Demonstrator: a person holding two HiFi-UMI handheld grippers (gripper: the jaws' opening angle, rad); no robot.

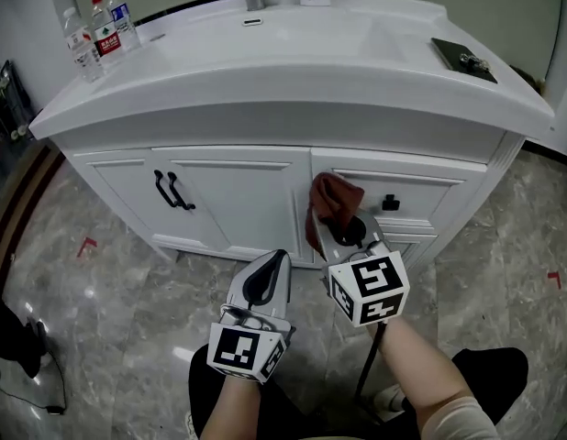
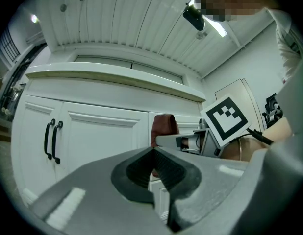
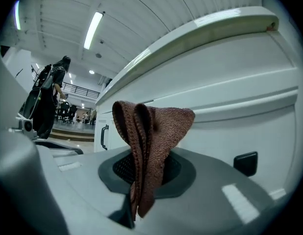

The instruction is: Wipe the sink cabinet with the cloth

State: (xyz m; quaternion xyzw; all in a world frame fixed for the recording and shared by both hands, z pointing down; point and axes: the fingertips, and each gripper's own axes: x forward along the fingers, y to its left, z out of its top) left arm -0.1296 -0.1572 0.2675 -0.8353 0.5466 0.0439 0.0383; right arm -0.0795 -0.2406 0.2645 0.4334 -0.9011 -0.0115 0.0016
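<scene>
The left gripper (image 1: 276, 257) hangs low before the cabinet (image 1: 230, 193) doors, clenched on nothing, probably kept clear of the wiping. To its right, the right gripper (image 1: 342, 234) pinches the cloth (image 1: 331, 197) by a fold, so a loose wad stands beyond its tips to meet the panel. The cloth sits at the drawer (image 1: 421, 195) front's left end; I cannot tell if they touch.

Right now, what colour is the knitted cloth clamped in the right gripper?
The knitted cloth is plain reddish-brown; the right gripper view shows it best.
</scene>
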